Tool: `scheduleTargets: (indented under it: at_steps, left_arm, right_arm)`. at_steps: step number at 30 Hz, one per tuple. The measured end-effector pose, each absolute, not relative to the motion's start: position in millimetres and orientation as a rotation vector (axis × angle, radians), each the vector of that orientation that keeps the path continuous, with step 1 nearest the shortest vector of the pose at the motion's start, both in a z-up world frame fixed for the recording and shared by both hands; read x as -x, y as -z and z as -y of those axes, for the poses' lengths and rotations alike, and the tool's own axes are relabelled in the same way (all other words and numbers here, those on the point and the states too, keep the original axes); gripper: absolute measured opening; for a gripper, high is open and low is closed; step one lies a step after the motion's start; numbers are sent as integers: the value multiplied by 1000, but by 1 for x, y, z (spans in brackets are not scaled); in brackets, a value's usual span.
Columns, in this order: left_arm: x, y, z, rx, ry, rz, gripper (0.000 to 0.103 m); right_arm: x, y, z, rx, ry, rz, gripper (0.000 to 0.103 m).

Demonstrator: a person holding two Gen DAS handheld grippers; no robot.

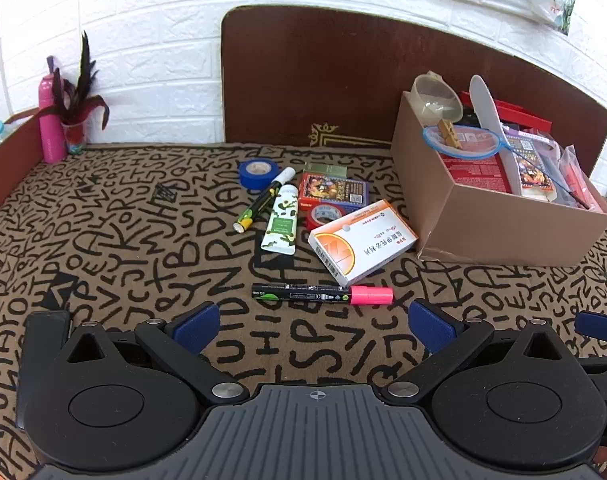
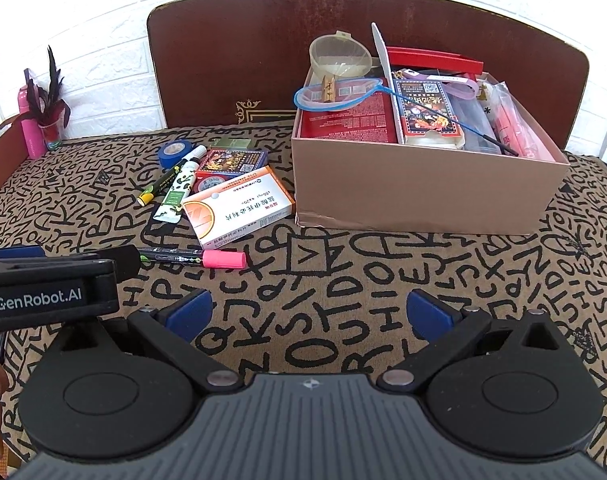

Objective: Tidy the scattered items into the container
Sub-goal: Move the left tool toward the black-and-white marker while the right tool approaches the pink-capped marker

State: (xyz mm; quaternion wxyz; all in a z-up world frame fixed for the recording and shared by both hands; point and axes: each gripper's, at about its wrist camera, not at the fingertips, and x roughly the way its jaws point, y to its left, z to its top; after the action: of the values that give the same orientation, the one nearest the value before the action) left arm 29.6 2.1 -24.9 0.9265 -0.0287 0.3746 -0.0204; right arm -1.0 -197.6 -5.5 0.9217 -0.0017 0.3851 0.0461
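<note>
A brown cardboard box (image 1: 503, 224) (image 2: 423, 184), holding several items, stands at the right. Left of it lie an orange-and-white medicine box (image 1: 361, 242) (image 2: 237, 210), a pink-capped black marker (image 1: 323, 294) (image 2: 195, 258), a green-patterned tube (image 1: 281, 220) (image 2: 177, 192), a yellow-ended marker (image 1: 263, 200) (image 2: 169, 180), red tape (image 1: 325, 216), blue tape (image 1: 258, 173) (image 2: 175, 152) and a card box (image 1: 333, 190) (image 2: 231, 162). My left gripper (image 1: 315, 326) is open and empty, just short of the pink marker. My right gripper (image 2: 309, 314) is open and empty over bare cloth.
A letter-patterned cloth (image 1: 123, 240) covers the table. A brown headboard (image 1: 343, 80) and white brick wall stand behind. A pink bottle (image 1: 49, 120) and a cup of dark feathers (image 1: 77, 120) stand far left. The left gripper's body (image 2: 51, 284) shows in the right wrist view.
</note>
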Motion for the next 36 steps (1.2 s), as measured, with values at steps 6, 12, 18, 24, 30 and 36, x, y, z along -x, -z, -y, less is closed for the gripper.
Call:
scheduleTargets:
  at_steps: [6, 12, 18, 24, 30, 36]
  left_arm:
    - [-39, 31, -5, 65, 26, -797, 103]
    - [-52, 47, -16, 69, 20, -833, 103]
    - [-71, 69, -34, 79, 9, -875, 103]
    - [-91, 83, -46, 113, 71, -908, 95]
    - [-109, 98, -60, 193, 91, -972, 83]
    - [-130, 96, -73, 150, 54, -955, 78]
  right_arm:
    - [-7, 11, 196, 3, -92, -809, 103]
    - [-18, 24, 191, 11, -112, -830, 103]
    - [-36, 47, 179, 27, -192, -855, 103]
    - [-59, 73, 165, 11, -294, -905, 103]
    - [-84, 87, 153, 58, -374, -895, 100]
    - [-99, 97, 137, 136, -415, -868, 98]
